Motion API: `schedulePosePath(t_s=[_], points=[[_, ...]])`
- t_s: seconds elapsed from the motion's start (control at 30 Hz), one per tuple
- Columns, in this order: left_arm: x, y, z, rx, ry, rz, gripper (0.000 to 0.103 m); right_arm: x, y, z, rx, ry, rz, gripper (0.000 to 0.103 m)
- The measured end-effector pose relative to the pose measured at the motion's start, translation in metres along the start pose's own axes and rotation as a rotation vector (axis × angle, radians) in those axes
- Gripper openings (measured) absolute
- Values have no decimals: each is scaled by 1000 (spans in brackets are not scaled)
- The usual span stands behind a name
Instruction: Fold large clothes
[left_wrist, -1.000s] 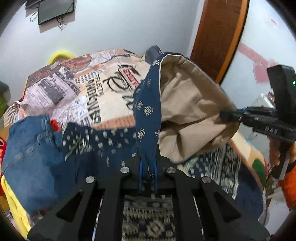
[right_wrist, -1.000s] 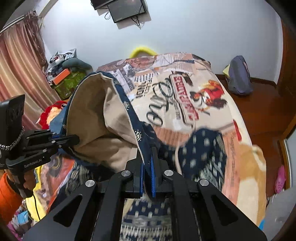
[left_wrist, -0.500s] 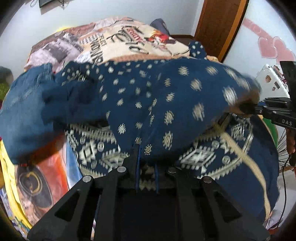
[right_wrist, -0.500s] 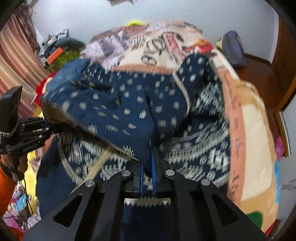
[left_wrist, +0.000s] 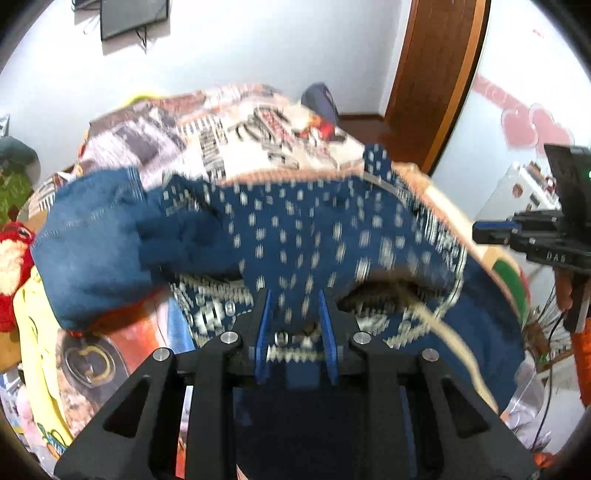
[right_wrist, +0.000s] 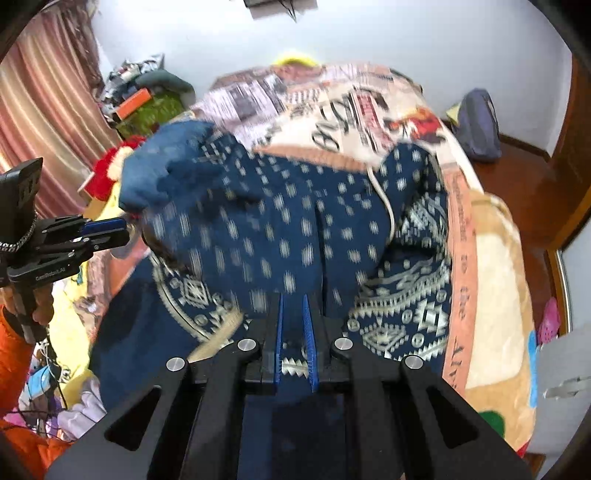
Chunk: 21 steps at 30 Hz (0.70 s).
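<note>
Lying across the bed (left_wrist: 229, 140), the navy garment (left_wrist: 314, 236) with pale dotted print was doubled over on itself, its upper layer spread toward the left gripper (left_wrist: 294, 306) and its lower part, banded with geometric pattern, flat on the printed blanket beneath. The left fingers (left_wrist: 263, 325) had just been opening and stood moderately apart, with the near edge of the folded layer drooping between them but not clamped by either pad. A pair of blue jeans (left_wrist: 92, 243) lay bunched just beside the garment's far-left end, touching it, and a red plush toy (left_wrist: 11, 266) sat at the bed's left margin.

From the other side, the right gripper (right_wrist: 294, 310) met the same folded edge with its fingers (right_wrist: 308, 332) drawn narrow; motion blur made it hard to be sure, but cloth appeared pinched between them. A pale cord (right_wrist: 384, 206) trailed over the garment's right half. Beyond the bed a dark backpack (right_wrist: 478, 125) rested on the wooden floor against the wall, and striped curtains (right_wrist: 44, 110) hung at the left.
</note>
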<state>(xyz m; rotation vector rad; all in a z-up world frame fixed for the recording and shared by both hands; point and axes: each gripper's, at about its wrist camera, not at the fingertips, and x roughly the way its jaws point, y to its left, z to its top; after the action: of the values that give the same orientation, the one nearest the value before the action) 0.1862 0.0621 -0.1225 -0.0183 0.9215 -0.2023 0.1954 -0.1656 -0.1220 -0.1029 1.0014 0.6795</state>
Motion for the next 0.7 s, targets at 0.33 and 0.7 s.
schedulePosePath(t_s=[0.33, 0.7], points=[[37, -6, 34, -49, 14, -81, 39, 41, 5, 15, 37, 41, 9, 14], [88, -13, -24, 8, 170, -21, 42, 75, 0, -24, 45, 190, 24, 14]])
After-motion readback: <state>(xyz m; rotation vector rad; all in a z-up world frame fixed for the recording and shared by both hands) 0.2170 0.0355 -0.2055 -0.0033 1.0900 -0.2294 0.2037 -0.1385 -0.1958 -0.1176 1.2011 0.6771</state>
